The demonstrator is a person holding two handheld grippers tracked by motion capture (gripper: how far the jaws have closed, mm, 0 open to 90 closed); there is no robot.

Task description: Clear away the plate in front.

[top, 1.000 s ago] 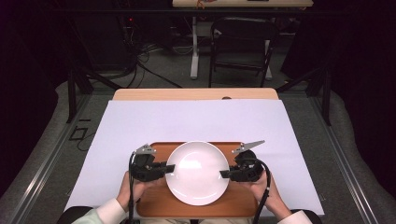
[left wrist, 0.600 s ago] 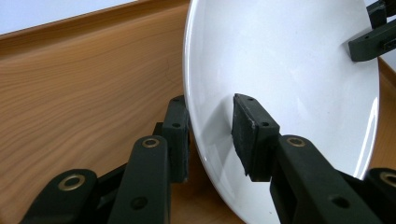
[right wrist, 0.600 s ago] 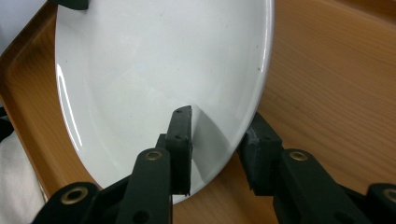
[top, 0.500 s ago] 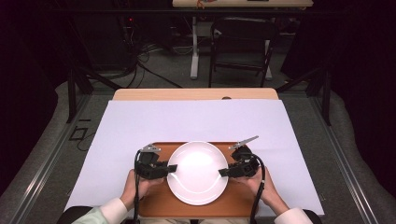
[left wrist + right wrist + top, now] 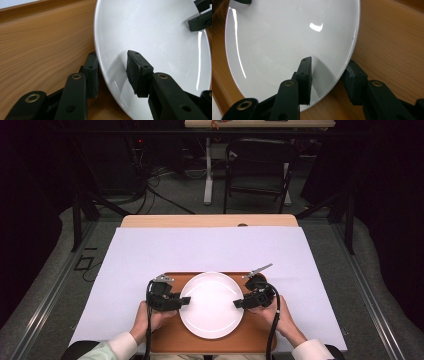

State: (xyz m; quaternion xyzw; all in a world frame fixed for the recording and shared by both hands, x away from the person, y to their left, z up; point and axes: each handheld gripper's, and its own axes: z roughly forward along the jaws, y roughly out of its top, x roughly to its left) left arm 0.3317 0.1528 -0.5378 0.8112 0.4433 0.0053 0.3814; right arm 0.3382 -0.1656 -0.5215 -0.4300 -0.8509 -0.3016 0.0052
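Tongs are set at both sides of the plate [image 5: 211, 304]. The left gripper [image 5: 184, 300] is at nine o'clock and the right gripper [image 5: 238, 303] at three o'clock. Both have just been opening, and the rim is between the jaws of each but is not pinched, so the plate seems let go. It is laid flat on the tray [image 5: 170, 342], likely put down level with two grips. No writing can be seen.

Hidden and cropped bits

White plate [image 5: 160, 37] runs off the left tongs view's top, right and bottom edges; its rim hides part of the outer pad. Plate covers the wooden tray's [image 5: 165, 340] middle. Both forearms and the tray's near edge cut by the high view's bottom. Far items on the back desk too small to tell.
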